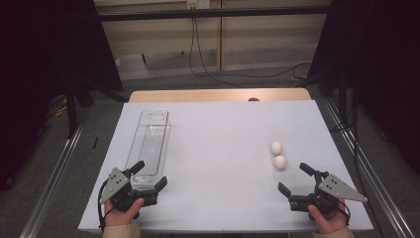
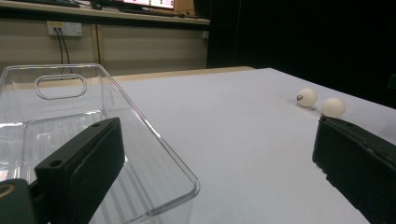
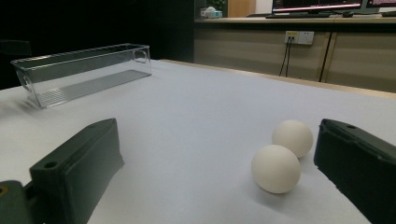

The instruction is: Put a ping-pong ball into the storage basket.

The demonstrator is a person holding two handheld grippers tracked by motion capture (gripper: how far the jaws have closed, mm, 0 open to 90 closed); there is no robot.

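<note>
Approaching nearer round white ball (image 3: pixel 275 168) at one o'clock, right gripper (image 1: pixel 296 179) jaws spread empty; centring, closing gently.

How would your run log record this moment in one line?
left gripper: open, at clear bin | right gripper: open, near two white balls | nothing held

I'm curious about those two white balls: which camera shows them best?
The right gripper view: the two white balls sit close and large, touching. The high view shows them small, beside the right tongs. The left gripper view shows them far off.
</note>
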